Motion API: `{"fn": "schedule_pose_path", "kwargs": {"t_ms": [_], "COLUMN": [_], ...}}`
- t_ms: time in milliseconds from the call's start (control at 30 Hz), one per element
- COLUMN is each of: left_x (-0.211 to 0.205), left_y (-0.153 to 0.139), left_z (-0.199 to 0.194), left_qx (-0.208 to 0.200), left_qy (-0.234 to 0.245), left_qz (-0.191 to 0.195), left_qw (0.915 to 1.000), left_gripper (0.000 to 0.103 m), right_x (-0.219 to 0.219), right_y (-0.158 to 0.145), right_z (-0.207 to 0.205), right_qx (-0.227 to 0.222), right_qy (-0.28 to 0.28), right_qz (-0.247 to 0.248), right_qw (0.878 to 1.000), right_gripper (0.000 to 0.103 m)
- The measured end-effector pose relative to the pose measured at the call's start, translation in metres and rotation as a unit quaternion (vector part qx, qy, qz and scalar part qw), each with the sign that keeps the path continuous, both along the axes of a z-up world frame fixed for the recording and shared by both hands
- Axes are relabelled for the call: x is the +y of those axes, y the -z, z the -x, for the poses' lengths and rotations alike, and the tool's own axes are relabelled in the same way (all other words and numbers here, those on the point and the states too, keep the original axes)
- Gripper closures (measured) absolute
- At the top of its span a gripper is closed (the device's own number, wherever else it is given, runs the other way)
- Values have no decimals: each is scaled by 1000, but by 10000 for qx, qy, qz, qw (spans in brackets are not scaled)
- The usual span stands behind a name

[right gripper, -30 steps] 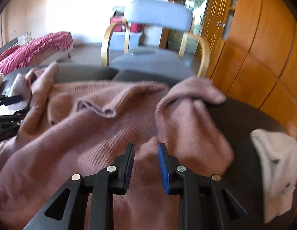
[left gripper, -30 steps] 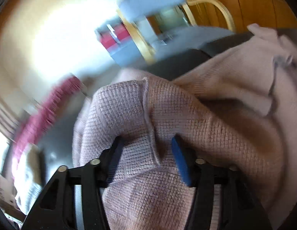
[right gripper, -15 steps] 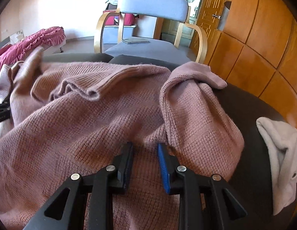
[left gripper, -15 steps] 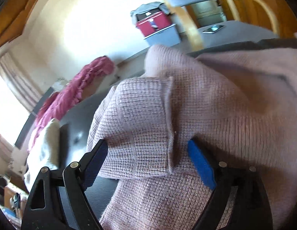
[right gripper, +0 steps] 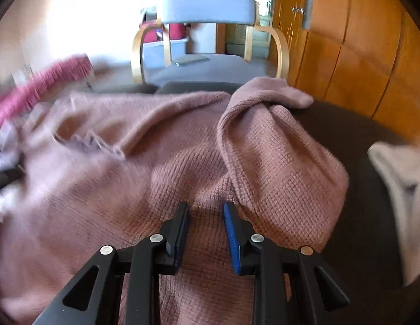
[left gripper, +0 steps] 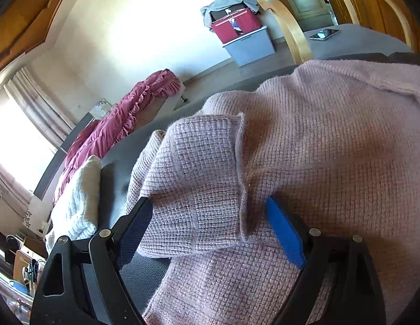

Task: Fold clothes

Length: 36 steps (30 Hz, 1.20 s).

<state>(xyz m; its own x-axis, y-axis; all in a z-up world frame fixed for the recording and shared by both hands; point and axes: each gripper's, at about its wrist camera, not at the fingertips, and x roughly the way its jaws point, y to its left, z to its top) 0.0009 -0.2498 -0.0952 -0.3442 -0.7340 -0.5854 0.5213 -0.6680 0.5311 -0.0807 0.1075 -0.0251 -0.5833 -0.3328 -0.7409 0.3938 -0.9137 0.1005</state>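
A pink knitted sweater lies spread over a dark table. In the left wrist view the sweater fills the right side, and a folded sleeve cuff lies between the wide-open jaws of my left gripper. My right gripper rests on the sweater's body with its jaws a little apart, sweater fabric showing in the narrow gap. A bunched sleeve lies just right of it.
A white garment lies at the table's right edge, and a cream knitted one at the left. A grey chair with wooden arms stands behind the table. A magenta ruffled cloth and a red box are farther back.
My left gripper has opened wide and let the sleeve cuff rest on the sweater. My right gripper has moved forward over the sweater with its jaws a little wider.
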Motion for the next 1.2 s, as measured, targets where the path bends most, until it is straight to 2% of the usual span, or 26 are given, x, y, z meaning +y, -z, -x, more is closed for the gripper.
{"fn": "schedule_pose_path", "kwargs": {"t_ms": [33, 67, 133, 200, 300, 400, 500, 533, 633, 767, 800, 900, 1000, 1067, 1133, 1167, 1200], "left_x": [-1, -3, -8, -12, -15, -14, -13, -13, -14, -15, -14, -15, -17, -18, -19, -20, -20], "left_y": [-1, -2, -4, -5, -6, -6, -6, -7, -6, -6, -6, -7, -9, -9, -9, -9, -9], "left_z": [0, 1, 2, 5, 10, 11, 12, 13, 14, 15, 15, 12, 10, 9, 9, 9, 9], "left_qx": [2, 2, 1, 2, 17, 8, 2, 1, 4, 12, 15, 18, 28, 44, 66, 78, 92], "left_qy": [2, 7, 16, 22, 17, 14, 10, 8, 6, -2, -4, 4, 16, 16, 11, 5, 0], "left_qz": [-10, -12, -14, -14, -53, -23, -9, -6, -15, -23, -22, -30, -54, -82, -118, -131, -146], "left_qw": [10000, 10000, 10000, 10000, 10000, 10000, 10000, 10000, 10000, 10000, 10000, 10000, 10000, 10000, 9999, 9999, 9999], "left_gripper": [14, 14, 14, 14, 14, 14, 14, 14, 14, 14, 14, 14, 14, 14, 14, 14, 13], "right_x": [18, 34, 64, 98, 157, 218, 270, 286, 322, 361, 357, 327, 265, 227, 191, 173, 159], "right_y": [-8, -15, -26, -26, -7, 12, 16, 16, 16, 15, 12, 0, -22, -24, -23, -23, -16], "right_z": [1, 3, 12, 34, 73, 89, 86, 84, 81, 69, 65, 52, 51, 70, 93, 105, 117], "right_qx": [158, 369, 846, 947, 309, -114, -166, -193, -273, -418, -438, -370, 32, -216, -596, -784, -1100], "right_qy": [164, 430, 1122, 1757, 2370, 2840, 3043, 3201, 3795, 4595, 4600, 4309, 3312, 2610, 1889, 1519, 1356], "right_qz": [307, 334, -63, -616, -1052, -1100, -552, -511, -722, -640, -503, 20, 542, 1167, 1848, 2182, 2487], "right_qw": [9993, 9978, 9900, 9779, 9653, 9524, 9508, 9458, 9220, 8849, 8854, 9016, 9420, 9580, 9626, 9608, 9527], "right_gripper": [77, 77, 73, 71, 71, 72, 73, 73, 72, 69, 69, 69, 68, 64, 59, 57, 57]}}
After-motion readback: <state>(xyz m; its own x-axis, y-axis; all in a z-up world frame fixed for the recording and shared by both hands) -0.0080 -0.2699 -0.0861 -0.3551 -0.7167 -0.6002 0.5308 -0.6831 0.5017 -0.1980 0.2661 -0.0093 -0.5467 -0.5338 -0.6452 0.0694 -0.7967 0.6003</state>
